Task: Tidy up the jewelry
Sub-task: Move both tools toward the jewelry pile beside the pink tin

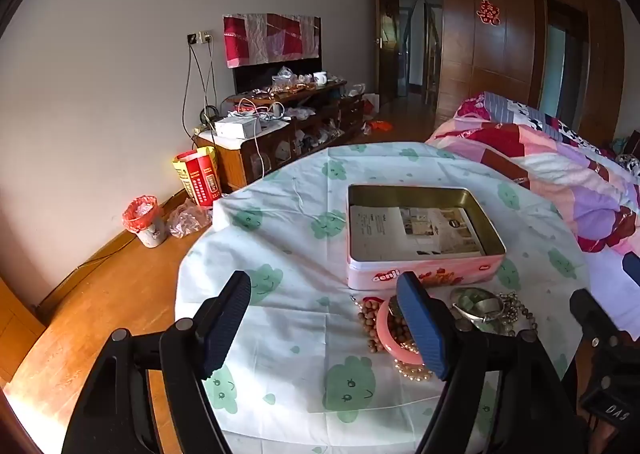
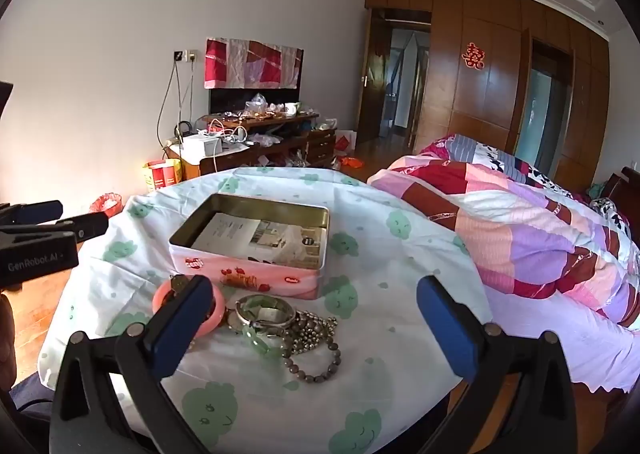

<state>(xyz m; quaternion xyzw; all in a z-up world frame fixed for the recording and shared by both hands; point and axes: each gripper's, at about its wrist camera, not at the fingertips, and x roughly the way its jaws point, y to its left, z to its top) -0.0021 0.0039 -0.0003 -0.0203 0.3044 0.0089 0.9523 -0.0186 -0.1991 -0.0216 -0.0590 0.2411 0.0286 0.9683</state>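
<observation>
Jewelry [image 2: 272,326] lies heaped on the tablecloth [image 2: 400,334] before the open tin [image 2: 256,254]. Left gripper [image 1: 324,326] spread wide, empty, the pile behind its right finger. Right gripper [image 2: 316,330] gapes widest, empty, beads between its fingers, untouched.

White lettering reading "GenRobot.AI" runs along the black body of the left gripper [image 2: 54,220], seen at the edge of the right wrist view. A red double-happiness paper character [image 2: 473,56] hangs on the brown wooden wardrobe [image 2: 500,94]. The logo on the pink rectangular biscuit tin [image 1: 424,274] is too blurred to read with certainty.
</observation>
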